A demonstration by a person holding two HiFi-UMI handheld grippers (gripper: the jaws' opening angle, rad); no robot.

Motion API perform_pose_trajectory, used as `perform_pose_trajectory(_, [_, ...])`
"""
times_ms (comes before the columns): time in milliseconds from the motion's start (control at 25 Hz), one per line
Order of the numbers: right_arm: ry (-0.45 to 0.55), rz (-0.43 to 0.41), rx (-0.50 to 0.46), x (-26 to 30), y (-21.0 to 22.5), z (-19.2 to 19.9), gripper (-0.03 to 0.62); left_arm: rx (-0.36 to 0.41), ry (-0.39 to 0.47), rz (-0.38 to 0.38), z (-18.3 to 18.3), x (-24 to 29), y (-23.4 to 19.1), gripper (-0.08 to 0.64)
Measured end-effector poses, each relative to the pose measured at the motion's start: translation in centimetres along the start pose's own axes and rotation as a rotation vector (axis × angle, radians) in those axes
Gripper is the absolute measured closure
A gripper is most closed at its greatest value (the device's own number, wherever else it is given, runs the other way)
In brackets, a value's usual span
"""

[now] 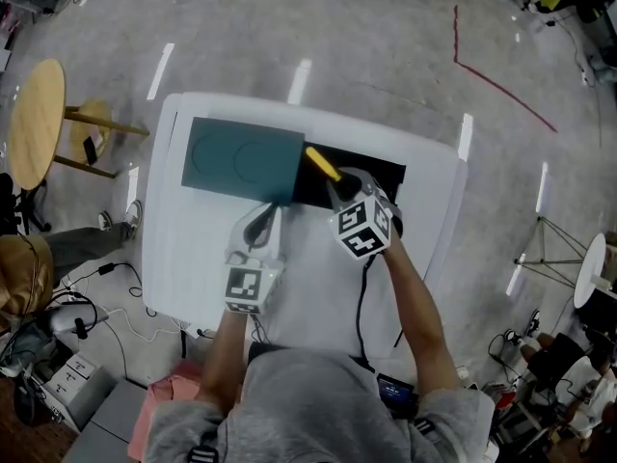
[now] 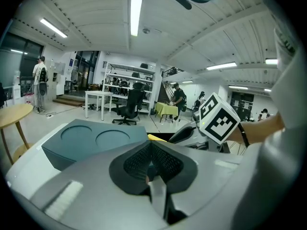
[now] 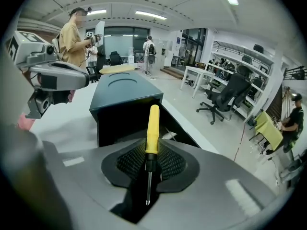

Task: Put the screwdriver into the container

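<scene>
At the open container [image 1: 384, 179], right hand-held gripper [image 3: 152, 166] clamping screwdriver [image 3: 152, 126]

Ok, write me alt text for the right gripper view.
The right gripper holds a yellow-handled screwdriver in its jaws, handle pointing ahead at the open black container. A teal lid covers the container's far part, and the container sits on a white table.
</scene>
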State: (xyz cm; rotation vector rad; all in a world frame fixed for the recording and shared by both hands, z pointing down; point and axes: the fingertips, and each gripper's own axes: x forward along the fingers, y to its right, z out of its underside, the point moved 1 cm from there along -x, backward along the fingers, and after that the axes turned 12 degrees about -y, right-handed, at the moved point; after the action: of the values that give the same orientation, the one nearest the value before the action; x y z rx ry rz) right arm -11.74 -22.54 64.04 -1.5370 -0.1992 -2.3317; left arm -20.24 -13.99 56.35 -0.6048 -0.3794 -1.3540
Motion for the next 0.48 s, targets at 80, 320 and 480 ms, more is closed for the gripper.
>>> perform_pose_trajectory(80, [-0.01,-0.006,-0.002,0.5,-0.1,0.0,0.511,-0.006,-0.002,0.004,0.2,0.1,-0.1,0.549])
perform_pose_trajectory(320, [-0.036,-0.02,-0.002,1.5,-0.4,0.5,0.509,-0.015,-0.007,0.012,0.5,0.2,-0.2,0.549])
perform_pose_trajectory(480, [-0.037,-0.031,0.009,1.6,-0.6,0.6,0.509,-0.018,-0.009,0.016,0.6,0.2,-0.1,0.549])
